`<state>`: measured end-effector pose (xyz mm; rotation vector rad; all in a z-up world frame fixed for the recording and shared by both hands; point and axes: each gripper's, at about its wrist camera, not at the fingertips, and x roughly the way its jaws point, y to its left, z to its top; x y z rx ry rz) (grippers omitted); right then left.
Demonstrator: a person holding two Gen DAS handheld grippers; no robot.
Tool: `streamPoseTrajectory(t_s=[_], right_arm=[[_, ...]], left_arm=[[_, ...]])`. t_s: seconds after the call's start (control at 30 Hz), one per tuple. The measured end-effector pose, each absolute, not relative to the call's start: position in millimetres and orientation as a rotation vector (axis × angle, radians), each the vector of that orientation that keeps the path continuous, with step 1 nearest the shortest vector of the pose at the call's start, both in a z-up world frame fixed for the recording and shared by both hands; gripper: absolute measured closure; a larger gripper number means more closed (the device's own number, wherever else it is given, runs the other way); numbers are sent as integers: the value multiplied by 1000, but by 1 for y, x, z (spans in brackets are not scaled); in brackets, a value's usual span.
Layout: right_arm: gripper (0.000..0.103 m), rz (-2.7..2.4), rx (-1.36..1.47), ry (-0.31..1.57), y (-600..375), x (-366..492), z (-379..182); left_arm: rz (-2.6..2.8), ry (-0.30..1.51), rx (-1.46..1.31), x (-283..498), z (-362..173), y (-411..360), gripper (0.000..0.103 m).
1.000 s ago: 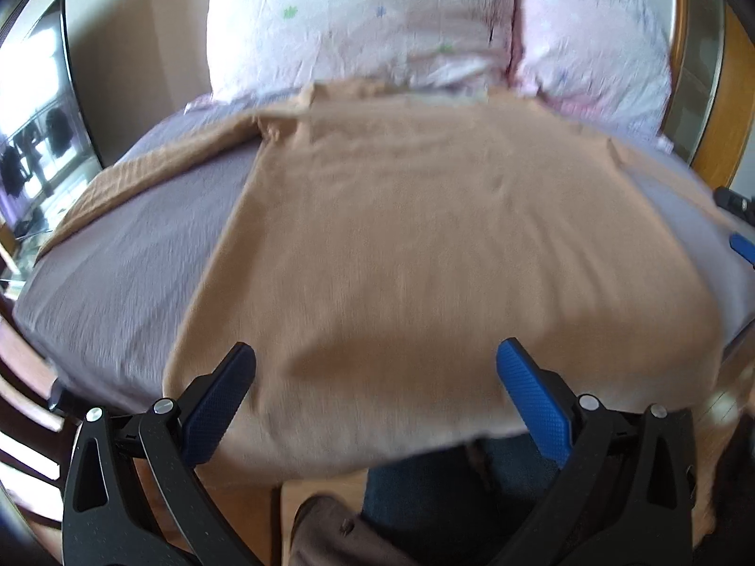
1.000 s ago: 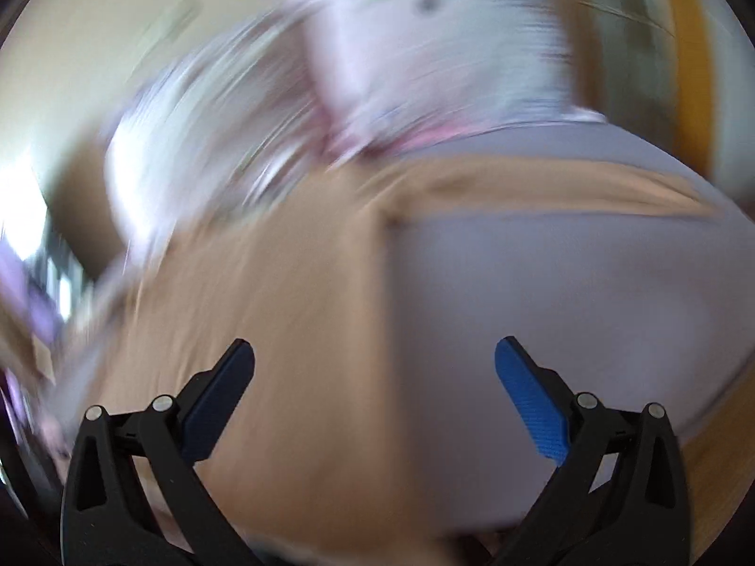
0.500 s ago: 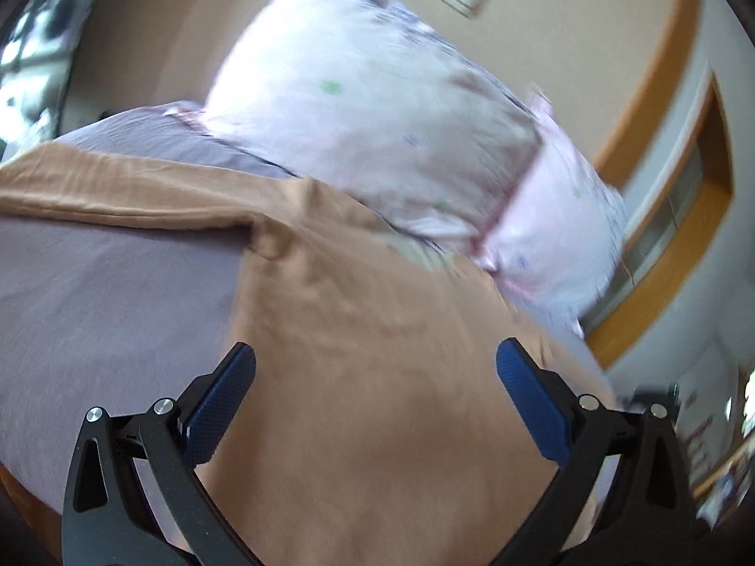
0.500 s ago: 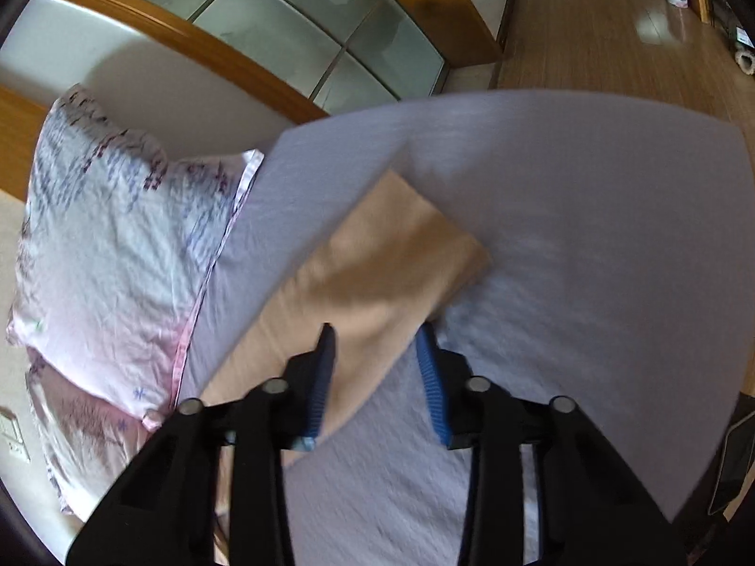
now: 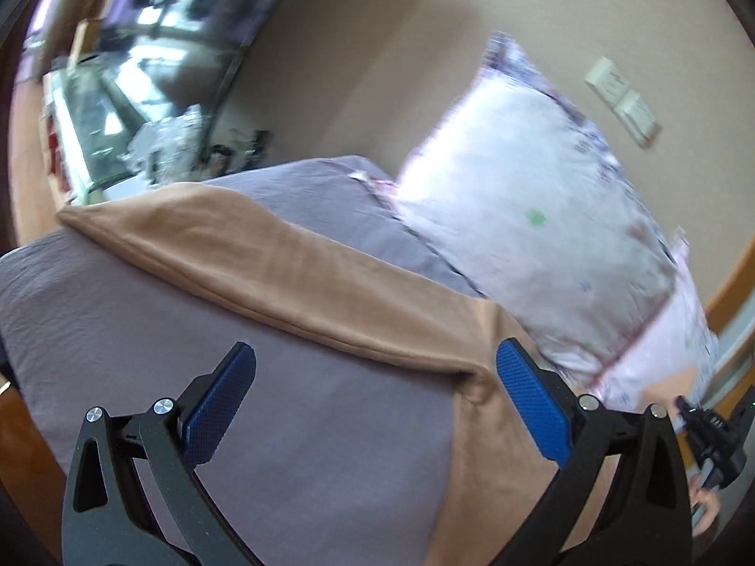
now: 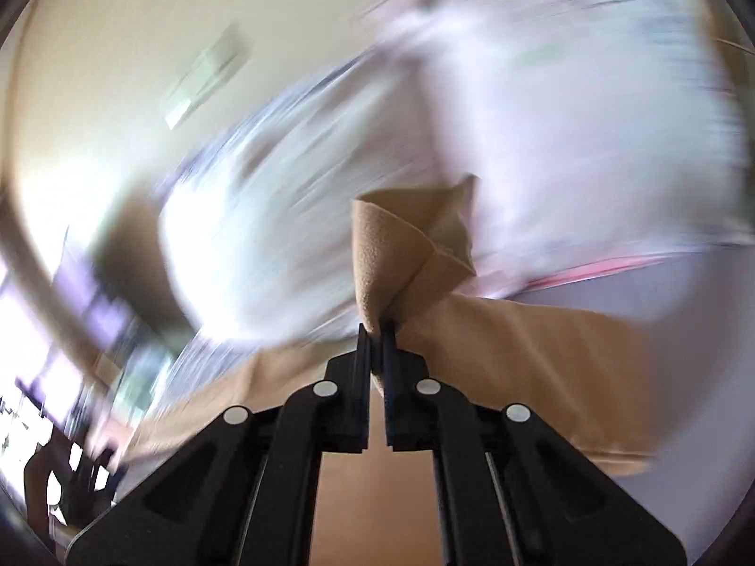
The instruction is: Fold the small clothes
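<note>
Tan shirt, grey-purple sheet, white floral pillow.

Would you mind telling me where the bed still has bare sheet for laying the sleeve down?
In the left wrist view, bare sheet lies below the tan sleeve, left of the shirt body, under the open left gripper. A narrower strip lies between sleeve and pillow. The head end is crowded with pillows. The right gripper is pinching a shirt corner.

I count one tan shirt on one bed with a grey sheet. There are two pillows: a white one and a pink one. One wall switch plate shows. I carry two claws: left, right.
</note>
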<state>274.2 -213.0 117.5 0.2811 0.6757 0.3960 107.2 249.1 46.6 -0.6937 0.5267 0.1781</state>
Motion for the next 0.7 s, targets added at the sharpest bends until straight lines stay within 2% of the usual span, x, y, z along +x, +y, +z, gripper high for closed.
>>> streamPoseTrajectory(t_s=[0.03,0.13,0.2,0.3,0.4,0.53,0.6,0.7], right_arm=[[98,444,242,728,-181,283,105],[84,608,142,951,-98,306,58],[58,614,147,972,-80,309,46],[58,602,173,996,-70,320,34],[59,616,146,1179,-59,320,0],[58,651,271,1128,-80,307,9],[48,660,306,1095,-93,300,18],[41,672,321,1040,-112,284,32]], left_arm=[[196,537,-712,108,45,256,1],[213,566,-763,107,36,277,1],[227,588,-812,108,28,293,1],[228,612,-883,111,19,312,1],[253,632,-924,116,13,324,2],[288,635,-988,120,7,340,10],[311,630,-1042,122,6,349,13],[333,613,-1117,123,3,363,18]])
